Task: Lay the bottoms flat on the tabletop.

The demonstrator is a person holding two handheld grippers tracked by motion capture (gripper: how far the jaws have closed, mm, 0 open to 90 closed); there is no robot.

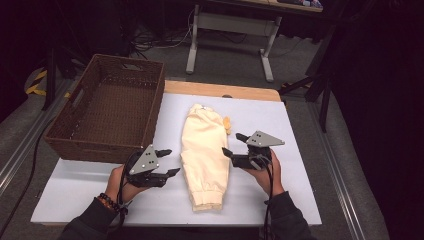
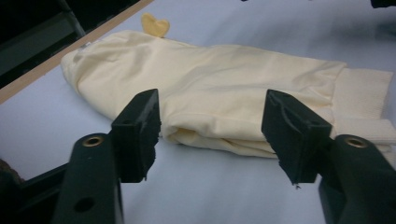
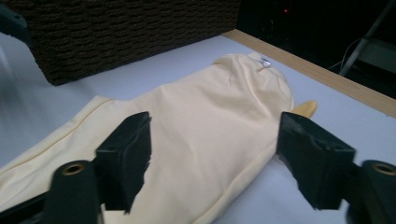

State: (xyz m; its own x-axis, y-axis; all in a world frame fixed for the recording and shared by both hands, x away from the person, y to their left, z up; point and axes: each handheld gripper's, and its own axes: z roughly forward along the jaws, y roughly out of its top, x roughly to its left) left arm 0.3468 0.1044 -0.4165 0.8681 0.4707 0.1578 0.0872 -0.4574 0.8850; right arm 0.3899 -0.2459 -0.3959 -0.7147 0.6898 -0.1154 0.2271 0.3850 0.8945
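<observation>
A folded cream garment (image 1: 205,150) lies lengthwise in the middle of the white tabletop (image 1: 300,165), its ribbed cuff toward the person. A small yellow piece (image 1: 227,123) pokes out at its far right side. My left gripper (image 1: 171,161) rests just left of the garment, jaws open and pointing at its edge, with nothing between them. In the left gripper view the garment (image 2: 224,88) lies just beyond the gripper (image 2: 212,119). My right gripper (image 1: 231,144) stands open at the garment's right edge. In the right gripper view the cloth (image 3: 196,126) lies beyond that gripper (image 3: 215,135), its pads apart from it.
A dark brown wicker basket (image 1: 95,149) sits at the table's far left with nothing inside; its wall (image 3: 121,32) also fills the top of the right gripper view. A wooden strip (image 1: 220,90) edges the table's far side. Desk legs and cables stand on the floor behind.
</observation>
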